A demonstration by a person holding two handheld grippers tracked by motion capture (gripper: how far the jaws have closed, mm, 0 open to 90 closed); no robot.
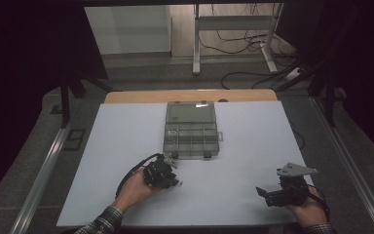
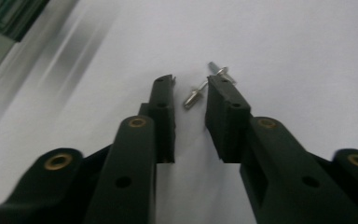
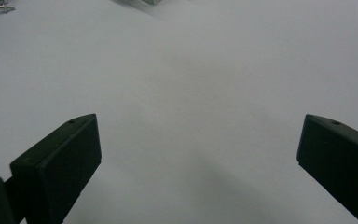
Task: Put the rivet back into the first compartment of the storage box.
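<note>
A clear plastic compartment box [image 1: 191, 139] stands open at the table's middle, its lid [image 1: 191, 113] laid back. My left gripper [image 1: 172, 178] rests on the white table just in front of it. Its jaws are open by a narrow gap in the left gripper view [image 2: 191, 84]. Two small metal screws lie at its tips: one [image 2: 193, 96] in the gap and one [image 2: 221, 71] just past the right jaw. Neither is pinched. My right gripper [image 1: 264, 193] sits near the front right, open wide [image 3: 200, 122] over bare table.
The white table sheet [image 1: 126, 146] spreads around the box, with a wooden edge [image 1: 136, 96] behind. Metal rails [image 1: 44, 170] run along both sides. A desk frame and cables [image 1: 233, 39] stand on the floor beyond. The box corner [image 3: 151, 2] and a screw [image 3: 2, 6] show far off.
</note>
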